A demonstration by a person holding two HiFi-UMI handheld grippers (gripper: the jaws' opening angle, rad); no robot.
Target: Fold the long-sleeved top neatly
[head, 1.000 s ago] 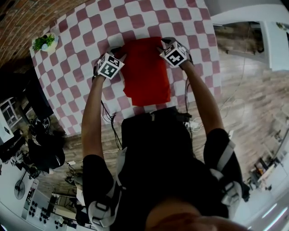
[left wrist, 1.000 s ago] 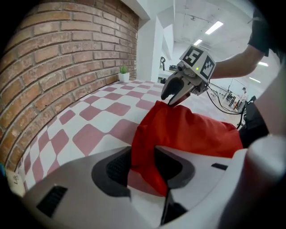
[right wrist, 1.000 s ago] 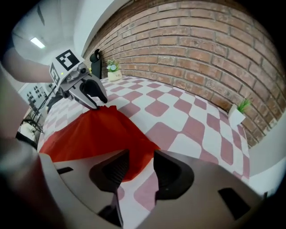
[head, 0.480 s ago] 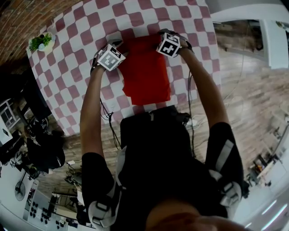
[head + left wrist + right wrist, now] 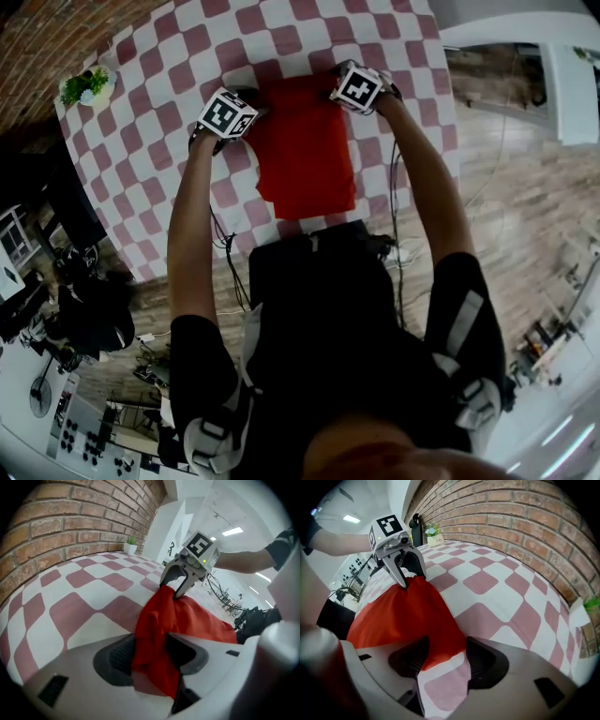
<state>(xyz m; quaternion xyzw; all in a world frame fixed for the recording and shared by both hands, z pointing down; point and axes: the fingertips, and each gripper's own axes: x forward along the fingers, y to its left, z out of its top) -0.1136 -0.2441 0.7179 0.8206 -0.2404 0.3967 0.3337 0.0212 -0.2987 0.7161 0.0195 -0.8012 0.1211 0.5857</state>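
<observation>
Both your tongs have crept up to the far edge of the red top (image 5: 305, 150) since a second ago, and their jaws have just been opening. Your left gripper (image 5: 412, 577) stands wide, a bunched fold of the top lying between its spread pads. Your right gripper (image 5: 172, 588) is as wide, with the top's far corner between its pads and bare check showing beside it. From both, the top (folded to a narrow oblong) runs back toward you on the checked tablecloth (image 5: 169, 141). Well off, a potted plant (image 5: 89, 86) sits at the far left corner
</observation>
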